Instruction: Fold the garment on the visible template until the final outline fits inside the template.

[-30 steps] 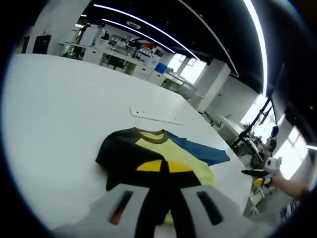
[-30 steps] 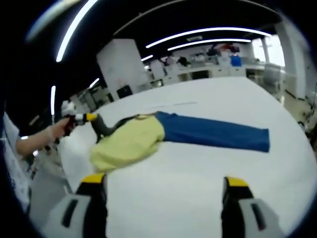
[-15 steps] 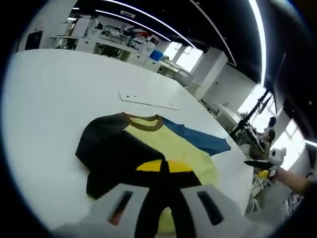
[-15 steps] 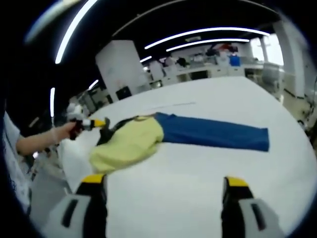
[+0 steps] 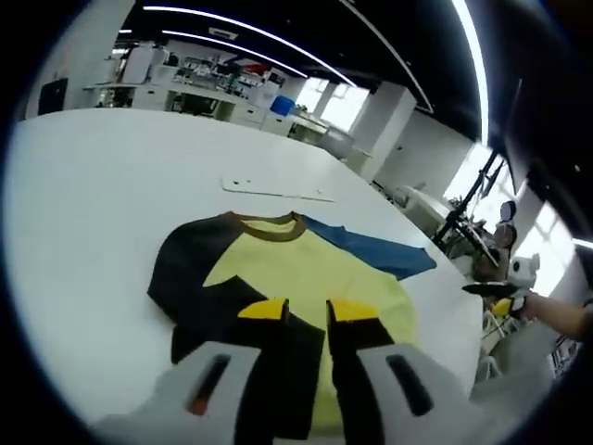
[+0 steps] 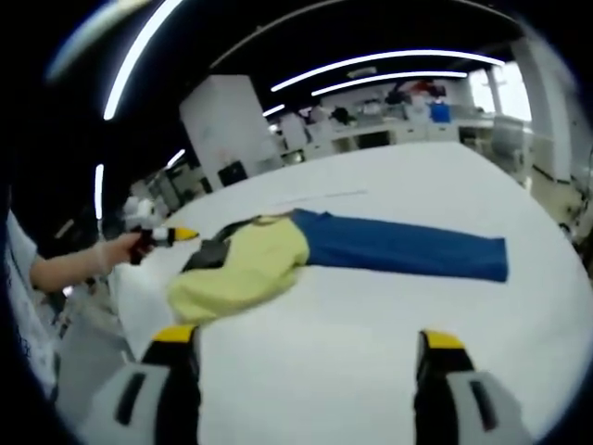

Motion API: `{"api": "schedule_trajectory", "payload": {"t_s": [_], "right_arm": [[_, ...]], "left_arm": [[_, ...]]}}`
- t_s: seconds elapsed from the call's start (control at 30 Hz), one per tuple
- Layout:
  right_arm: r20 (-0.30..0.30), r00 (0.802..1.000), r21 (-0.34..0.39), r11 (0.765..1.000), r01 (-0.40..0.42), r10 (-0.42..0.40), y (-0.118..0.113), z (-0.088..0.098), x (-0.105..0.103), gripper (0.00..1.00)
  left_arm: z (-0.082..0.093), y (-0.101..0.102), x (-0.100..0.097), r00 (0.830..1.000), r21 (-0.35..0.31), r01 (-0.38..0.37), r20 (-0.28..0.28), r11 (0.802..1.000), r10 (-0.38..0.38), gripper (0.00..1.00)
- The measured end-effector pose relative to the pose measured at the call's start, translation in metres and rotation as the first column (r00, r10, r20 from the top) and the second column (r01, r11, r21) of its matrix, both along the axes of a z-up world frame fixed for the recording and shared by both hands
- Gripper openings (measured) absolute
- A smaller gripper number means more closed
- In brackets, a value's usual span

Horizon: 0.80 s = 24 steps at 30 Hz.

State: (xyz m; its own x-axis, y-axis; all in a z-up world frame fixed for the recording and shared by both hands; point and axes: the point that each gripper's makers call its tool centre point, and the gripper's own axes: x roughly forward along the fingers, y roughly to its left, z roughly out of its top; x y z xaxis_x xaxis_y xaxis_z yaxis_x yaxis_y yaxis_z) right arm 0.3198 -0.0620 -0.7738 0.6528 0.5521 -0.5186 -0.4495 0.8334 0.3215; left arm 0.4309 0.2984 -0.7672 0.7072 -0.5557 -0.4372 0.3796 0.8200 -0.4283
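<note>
A long-sleeved shirt (image 5: 296, 273) lies flat on the white table (image 5: 93, 204). It has a yellow body, a brown collar, a black sleeve (image 5: 199, 278) and a blue sleeve (image 5: 371, 252). The black sleeve is folded in over the lower body. My left gripper (image 5: 309, 311) hovers over that fold, its yellow-tipped jaws open with a narrow gap and nothing in them. In the right gripper view the shirt (image 6: 246, 264) stretches its blue sleeve (image 6: 408, 252) to the right. My right gripper (image 6: 308, 338) stands wide open over bare table. A thin pale template strip (image 5: 275, 193) lies beyond the collar.
A person's hand holds the right gripper (image 5: 496, 291) off the table's right edge, and the left gripper (image 6: 167, 235) at the table's left edge. White benches and shelves (image 5: 213, 93) stand far behind. A dark stand (image 5: 468, 222) rises at the right.
My left gripper's jaws have parted and let go of the black sleeve, which now lies on the yellow body. The right gripper has stayed open and almost still.
</note>
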Motion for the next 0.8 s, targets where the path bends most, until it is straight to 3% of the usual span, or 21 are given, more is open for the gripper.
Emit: {"api": "schedule_trajectory", "payload": {"t_s": [0.43,0.8], "right_arm": [[-0.004,1.000,-0.002,1.000,-0.008,0.008,0.004,-0.001,0.001,0.97],[-0.003,1.000,0.001,1.000,-0.012,0.012,0.008,-0.001,0.000,0.97]], "left_arm": [[-0.006,0.023,-0.015,0.999,0.022,-0.035,0.023,0.999,0.035,0.69],[-0.028,0.055,-0.032,0.994,0.011,-0.098,-0.038,0.995,0.098,0.68]]}}
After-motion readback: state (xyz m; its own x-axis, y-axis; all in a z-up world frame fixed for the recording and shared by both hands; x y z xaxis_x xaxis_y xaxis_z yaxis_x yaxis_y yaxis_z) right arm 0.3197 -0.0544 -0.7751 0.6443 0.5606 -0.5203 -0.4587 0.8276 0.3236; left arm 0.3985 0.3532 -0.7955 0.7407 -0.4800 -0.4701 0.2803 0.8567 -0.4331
